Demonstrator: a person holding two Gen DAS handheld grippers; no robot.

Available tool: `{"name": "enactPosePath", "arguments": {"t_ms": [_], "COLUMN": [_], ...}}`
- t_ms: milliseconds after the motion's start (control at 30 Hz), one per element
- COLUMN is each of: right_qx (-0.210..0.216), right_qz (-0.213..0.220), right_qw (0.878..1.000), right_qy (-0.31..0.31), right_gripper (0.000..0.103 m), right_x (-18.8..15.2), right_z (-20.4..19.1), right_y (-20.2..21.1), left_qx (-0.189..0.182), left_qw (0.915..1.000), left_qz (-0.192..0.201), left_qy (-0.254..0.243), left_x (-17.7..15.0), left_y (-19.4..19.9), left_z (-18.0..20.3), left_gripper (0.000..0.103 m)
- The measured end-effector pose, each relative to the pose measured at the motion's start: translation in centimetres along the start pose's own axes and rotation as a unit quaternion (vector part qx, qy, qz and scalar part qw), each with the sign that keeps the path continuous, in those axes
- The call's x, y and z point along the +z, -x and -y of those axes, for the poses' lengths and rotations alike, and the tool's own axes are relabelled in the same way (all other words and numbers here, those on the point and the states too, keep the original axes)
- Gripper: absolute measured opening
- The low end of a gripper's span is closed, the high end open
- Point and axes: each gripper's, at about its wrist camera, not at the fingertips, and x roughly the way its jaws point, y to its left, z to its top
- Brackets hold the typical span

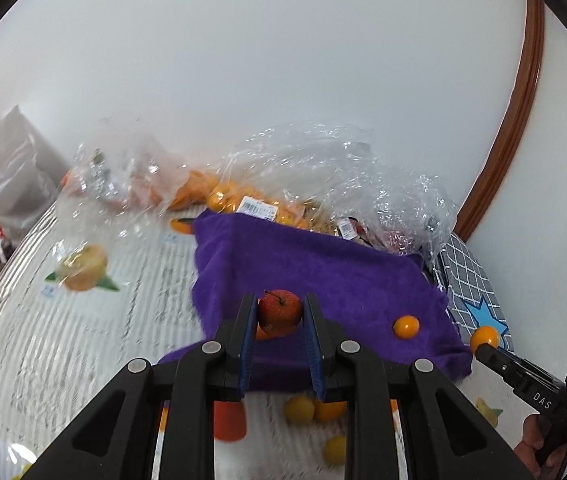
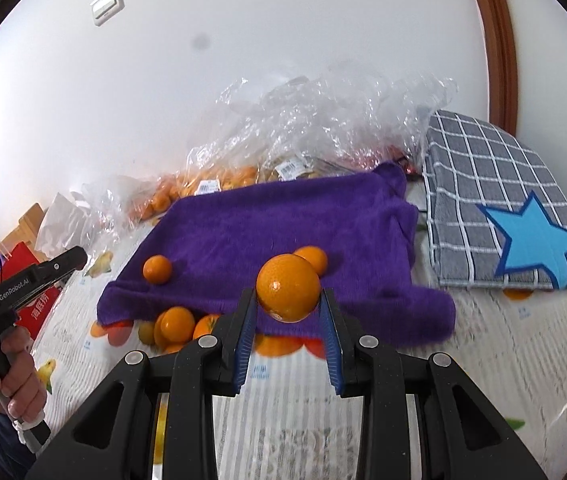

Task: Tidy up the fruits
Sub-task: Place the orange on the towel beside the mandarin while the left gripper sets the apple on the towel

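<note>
My left gripper (image 1: 280,312) clamped on a small red fruit (image 1: 279,307), my right gripper (image 2: 288,298) clamped on an orange (image 2: 288,286), both over the purple towel (image 2: 275,224), loose oranges (image 2: 175,323) at its near edge

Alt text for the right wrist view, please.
The right tool holds an orange between its blue pads, above a purple towel with two smaller oranges on it. Behind lie clear plastic bags of fruit.
</note>
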Motion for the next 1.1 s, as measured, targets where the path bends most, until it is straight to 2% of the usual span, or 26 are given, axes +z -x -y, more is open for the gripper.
{"name": "enactPosePath", "arguments": {"t_ms": [400, 667, 800, 967, 1100], "right_qx": [-0.006, 0.002, -0.004, -0.018, -0.022], "right_qz": [0.019, 0.003, -0.023, -0.031, -0.044], "right_qw": [0.999, 1.000, 1.000, 0.999, 0.999], "right_qy": [0.025, 0.011, 0.008, 0.014, 0.012], "right_gripper": [0.031, 0.031, 0.031, 0.031, 0.031], "right_x": [3.7, 3.3, 2.6, 2.0, 1.5], "right_z": [0.3, 1.6, 2.1, 2.5, 2.9], "right_y": [-2.5, -5.2, -6.9, -7.1, -7.4], "left_qx": [-0.011, -0.012, -0.025, -0.055, -0.058], "left_qw": [0.9994, 0.9984, 0.9982, 0.9966, 0.9949], "left_qz": [-0.018, -0.037, -0.047, -0.062, -0.080], "left_qy": [0.029, 0.041, 0.027, 0.004, -0.016], "left_x": [1.4, 0.3, -0.2, -0.9, -1.9], "left_y": [-4.1, -5.9, -6.6, -7.0, -7.8], "left_z": [-0.4, -2.8, -1.8, 0.3, 1.7], "left_gripper": [0.022, 0.022, 0.022, 0.022, 0.022]}}
